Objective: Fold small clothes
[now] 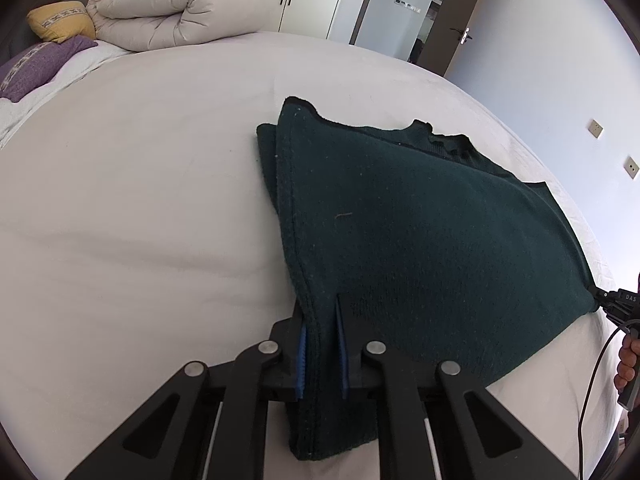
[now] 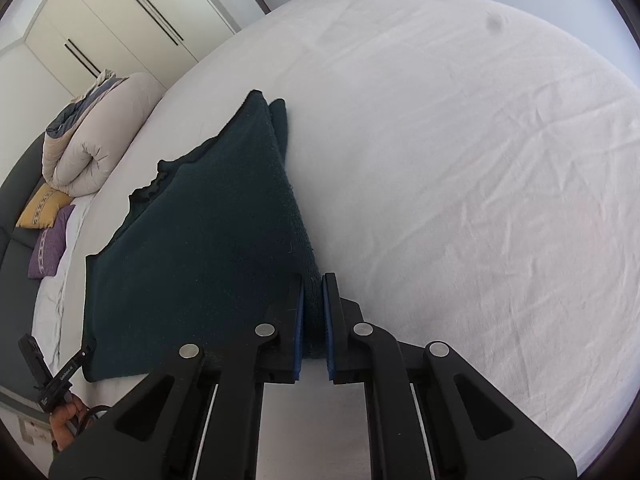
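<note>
A dark green knitted garment [image 1: 420,220] lies folded on the white bed, its collar at the far edge. My left gripper [image 1: 322,320] is shut on the garment's near left corner, with cloth pinched between its blue pads. My right gripper [image 2: 312,280] is shut on the near right corner of the same garment [image 2: 208,248]. The near edge is stretched between both grippers and lifted off the sheet. The right gripper also shows at the right edge of the left wrist view [image 1: 604,298], and the left gripper shows at lower left of the right wrist view [image 2: 86,354].
The white bed sheet [image 1: 140,180] spreads wide on both sides of the garment [image 2: 480,180]. A rolled beige duvet [image 1: 176,8], a yellow pillow [image 1: 62,20] and a purple pillow [image 1: 36,64] sit at the head. White wardrobes [image 2: 120,20] and a door [image 1: 452,28] stand behind.
</note>
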Available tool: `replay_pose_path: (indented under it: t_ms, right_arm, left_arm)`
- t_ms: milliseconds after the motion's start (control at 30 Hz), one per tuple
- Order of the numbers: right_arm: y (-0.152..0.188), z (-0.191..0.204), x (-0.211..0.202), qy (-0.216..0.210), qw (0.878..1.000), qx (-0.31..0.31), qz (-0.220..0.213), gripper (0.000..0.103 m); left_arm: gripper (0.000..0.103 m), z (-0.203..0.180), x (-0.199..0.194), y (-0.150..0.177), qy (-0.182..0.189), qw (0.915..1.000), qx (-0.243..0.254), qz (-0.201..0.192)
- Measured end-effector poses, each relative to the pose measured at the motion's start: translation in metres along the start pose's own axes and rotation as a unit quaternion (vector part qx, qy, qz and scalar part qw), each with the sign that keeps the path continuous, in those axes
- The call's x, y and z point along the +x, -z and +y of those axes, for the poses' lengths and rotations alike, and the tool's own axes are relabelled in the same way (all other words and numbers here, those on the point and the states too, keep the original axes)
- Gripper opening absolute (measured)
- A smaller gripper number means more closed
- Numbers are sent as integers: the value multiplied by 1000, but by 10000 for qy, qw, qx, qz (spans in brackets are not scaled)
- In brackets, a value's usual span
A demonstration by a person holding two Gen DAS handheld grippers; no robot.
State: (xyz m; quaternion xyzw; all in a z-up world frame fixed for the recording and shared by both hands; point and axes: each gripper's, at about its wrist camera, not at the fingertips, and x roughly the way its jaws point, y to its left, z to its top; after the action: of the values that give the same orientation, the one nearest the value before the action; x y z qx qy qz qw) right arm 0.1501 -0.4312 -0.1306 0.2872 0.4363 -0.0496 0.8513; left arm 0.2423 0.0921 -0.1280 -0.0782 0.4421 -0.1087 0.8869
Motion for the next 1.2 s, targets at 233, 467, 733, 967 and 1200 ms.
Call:
replay_pose_path:
  t_ms: [233, 467, 733, 967, 1200]
  right_arm:
    - [0, -5, 4, -61, 9999, 22, -83, 7]
    - [7, -17, 1, -74, 9998, 120, -120, 7]
    - [-3, 8, -35, 560, 9973, -241, -401, 25]
    - [3, 126, 19, -1370, 9866, -756, 455, 25]
    - [44, 217, 125, -1948, 9559, -1256, 1802, 25]
  left_arm:
    - [11, 1, 0, 2, -4, 10000, 3, 57]
    - [10, 2, -3, 6, 13, 9999, -13, 104]
    - [10, 4, -5, 6, 85, 9999, -105, 98]
    - [10, -2, -9, 9, -165, 9998, 34, 142]
    - [11, 2, -7, 10, -128, 9997, 5, 209]
